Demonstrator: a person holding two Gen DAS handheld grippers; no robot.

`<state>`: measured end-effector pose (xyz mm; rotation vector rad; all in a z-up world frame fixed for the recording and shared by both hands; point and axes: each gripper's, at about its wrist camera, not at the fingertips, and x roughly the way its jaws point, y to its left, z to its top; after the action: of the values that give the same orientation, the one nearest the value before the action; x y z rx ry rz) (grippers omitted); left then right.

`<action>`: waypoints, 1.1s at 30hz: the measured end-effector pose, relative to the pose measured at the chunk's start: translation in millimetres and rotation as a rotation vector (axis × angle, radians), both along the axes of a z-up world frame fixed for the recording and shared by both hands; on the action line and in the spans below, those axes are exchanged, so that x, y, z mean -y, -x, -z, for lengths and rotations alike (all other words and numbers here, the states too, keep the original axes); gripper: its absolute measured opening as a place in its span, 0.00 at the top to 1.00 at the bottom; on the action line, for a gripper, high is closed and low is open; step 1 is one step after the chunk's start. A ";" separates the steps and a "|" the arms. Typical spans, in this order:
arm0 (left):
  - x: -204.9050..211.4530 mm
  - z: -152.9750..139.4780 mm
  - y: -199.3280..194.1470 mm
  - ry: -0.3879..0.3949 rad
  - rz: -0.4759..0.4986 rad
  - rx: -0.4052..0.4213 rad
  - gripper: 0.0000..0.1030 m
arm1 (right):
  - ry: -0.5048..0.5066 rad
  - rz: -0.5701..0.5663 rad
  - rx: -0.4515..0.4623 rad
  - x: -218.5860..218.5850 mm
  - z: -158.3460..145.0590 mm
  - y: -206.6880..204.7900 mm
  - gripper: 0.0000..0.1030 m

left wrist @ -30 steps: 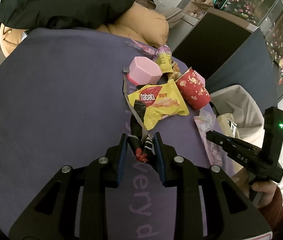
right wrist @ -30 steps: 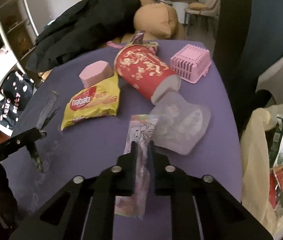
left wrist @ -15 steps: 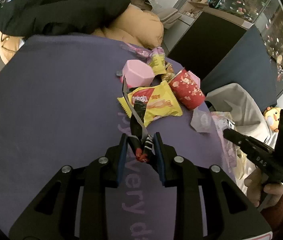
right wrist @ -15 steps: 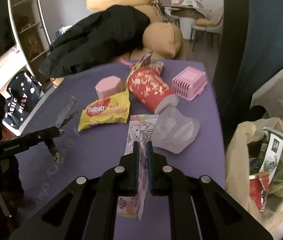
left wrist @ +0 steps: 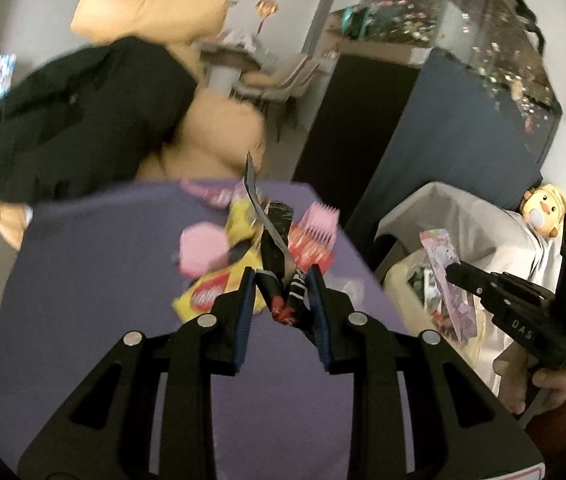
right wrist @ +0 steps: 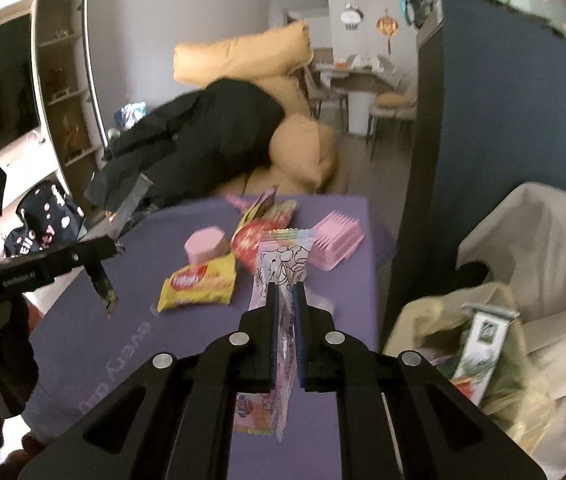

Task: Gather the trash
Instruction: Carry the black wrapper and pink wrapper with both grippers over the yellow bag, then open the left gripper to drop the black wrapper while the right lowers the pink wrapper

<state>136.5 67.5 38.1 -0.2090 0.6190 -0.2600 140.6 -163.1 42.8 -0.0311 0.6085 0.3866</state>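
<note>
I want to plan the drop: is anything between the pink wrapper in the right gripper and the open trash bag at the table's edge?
Nothing visible blocks it. The right gripper is shut on the pink wrapper, lifted off the purple table. The trash bag sits open just to its right, with only clear air between.

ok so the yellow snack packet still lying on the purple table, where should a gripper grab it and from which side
Probably by the crimped end seam of the yellow snack packet, the end nearest the camera-side table edge. The packet lies flat on the purple table, so its broad face offers nothing to pinch. Come in low from that bare side; the pink container and red cup crowd the far side.
</note>
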 end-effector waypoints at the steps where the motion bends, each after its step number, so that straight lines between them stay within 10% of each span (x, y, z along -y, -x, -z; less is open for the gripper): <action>1: 5.5 -4.8 -0.4 -0.004 0.004 0.012 0.76 | -0.003 0.007 0.011 5.6 -3.9 1.0 0.91; 12: 92.5 -25.9 -22.4 0.008 0.115 0.058 0.76 | -0.036 0.149 0.096 98.2 -24.0 9.8 0.91; 33: 240.5 36.0 -72.6 -0.041 0.358 -0.093 0.76 | -0.032 0.369 0.075 202.5 6.3 17.8 0.91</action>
<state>209.1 -172.9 2.2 -0.0699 0.7527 -0.5843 122.9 -365.6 36.4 0.0958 0.5206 0.0376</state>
